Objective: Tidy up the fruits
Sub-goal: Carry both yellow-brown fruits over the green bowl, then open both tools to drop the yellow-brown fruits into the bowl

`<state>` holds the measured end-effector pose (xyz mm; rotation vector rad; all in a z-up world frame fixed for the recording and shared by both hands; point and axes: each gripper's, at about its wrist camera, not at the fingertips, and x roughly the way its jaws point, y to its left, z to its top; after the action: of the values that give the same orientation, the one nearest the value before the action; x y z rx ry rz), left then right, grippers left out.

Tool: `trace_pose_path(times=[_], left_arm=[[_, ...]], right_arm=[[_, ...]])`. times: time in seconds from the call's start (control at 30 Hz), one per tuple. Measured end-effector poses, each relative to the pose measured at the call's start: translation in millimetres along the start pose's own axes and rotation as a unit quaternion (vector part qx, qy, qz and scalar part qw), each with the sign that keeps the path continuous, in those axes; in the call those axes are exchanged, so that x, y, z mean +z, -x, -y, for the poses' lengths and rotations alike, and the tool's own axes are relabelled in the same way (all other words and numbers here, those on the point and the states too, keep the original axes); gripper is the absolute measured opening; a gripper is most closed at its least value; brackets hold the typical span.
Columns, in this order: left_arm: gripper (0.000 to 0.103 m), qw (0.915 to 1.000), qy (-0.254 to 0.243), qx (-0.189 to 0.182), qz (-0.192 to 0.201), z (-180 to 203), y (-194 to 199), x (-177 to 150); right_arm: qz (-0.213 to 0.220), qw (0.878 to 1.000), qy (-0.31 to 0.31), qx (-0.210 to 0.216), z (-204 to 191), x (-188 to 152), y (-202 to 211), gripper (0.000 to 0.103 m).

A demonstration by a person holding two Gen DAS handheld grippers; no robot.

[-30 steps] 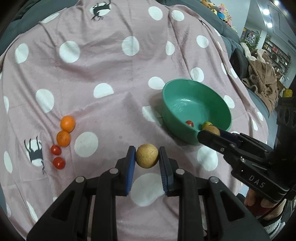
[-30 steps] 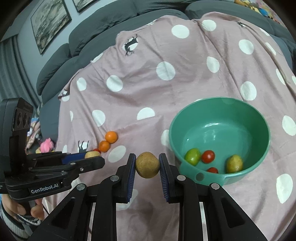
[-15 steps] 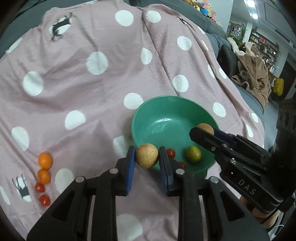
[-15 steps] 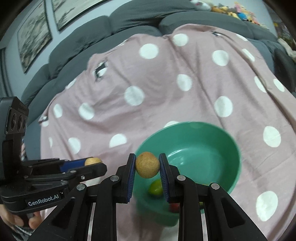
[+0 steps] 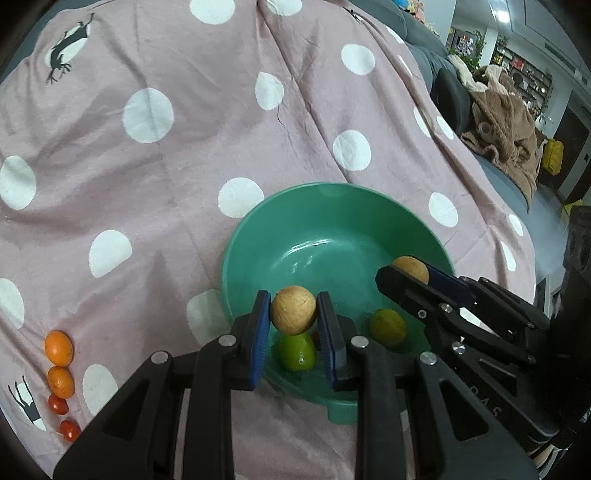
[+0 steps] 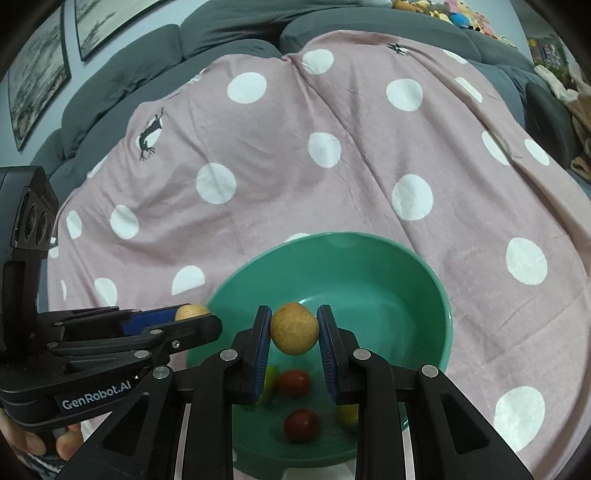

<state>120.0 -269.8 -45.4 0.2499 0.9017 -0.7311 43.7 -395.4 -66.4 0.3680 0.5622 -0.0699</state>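
A green bowl (image 5: pixel 332 206) (image 6: pixel 424 280) sits on a pink polka-dot cloth. My left gripper (image 5: pixel 293 315) is shut on a tan round fruit (image 5: pixel 293 309) over the bowl's near left side. My right gripper (image 6: pixel 294 330) is shut on another tan round fruit (image 6: pixel 294 328) over the bowl; it shows in the left wrist view (image 5: pixel 410 268) too. In the bowl lie a green fruit (image 5: pixel 296 352), a yellow-green fruit (image 5: pixel 388 326) and two red tomatoes (image 6: pixel 293 382) (image 6: pixel 301 424). Two oranges (image 5: pixel 58 347) (image 5: pixel 61 381) and two tomatoes (image 5: pixel 58 404) (image 5: pixel 70 430) lie on the cloth at left.
The cloth (image 5: pixel 166 166) covers a grey sofa (image 6: pixel 229 33). A brown blanket (image 5: pixel 502 122) lies on furniture at the far right. Framed pictures (image 6: pixel 33 70) hang on the wall behind.
Both grippers have moved forward with their fruits and now hang over the bowl's inside. The loose fruit on the cloth has not moved.
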Motion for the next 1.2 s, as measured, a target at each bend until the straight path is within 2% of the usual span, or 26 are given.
trace_pose_path(times=[1.2], left_arm=[[0.025, 0.9964, -0.051, 0.048, -0.048, 17, -28, 2]], right_arm=[[-0.01, 1.0, 0.008, -0.027, 8, -8, -2, 0.027]])
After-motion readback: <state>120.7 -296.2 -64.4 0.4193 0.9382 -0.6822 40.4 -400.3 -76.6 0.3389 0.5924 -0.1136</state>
